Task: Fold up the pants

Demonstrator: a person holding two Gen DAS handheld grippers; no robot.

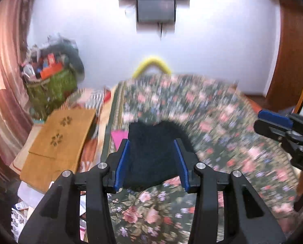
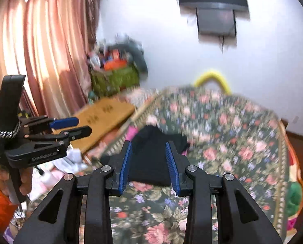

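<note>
The black pants (image 1: 151, 154) lie in a compact folded bundle on the floral bedspread (image 1: 222, 126); they also show in the right wrist view (image 2: 151, 158). My left gripper (image 1: 152, 142) is open and empty, raised above the bed with the bundle seen between its blue pads. My right gripper (image 2: 148, 145) is open and empty too, held above the bed short of the pants. The left gripper shows at the left of the right wrist view (image 2: 78, 127), the right gripper at the right edge of the left wrist view (image 1: 273, 122). Both views are blurred.
A wooden board (image 1: 57, 142) lies left of the bed. A green basket (image 1: 49, 89) full of clutter stands by the pink curtain (image 2: 49, 50). A wall-mounted screen (image 1: 154, 0) hangs above the bed's far end, and a yellow curved piece (image 1: 151, 64) rises behind it.
</note>
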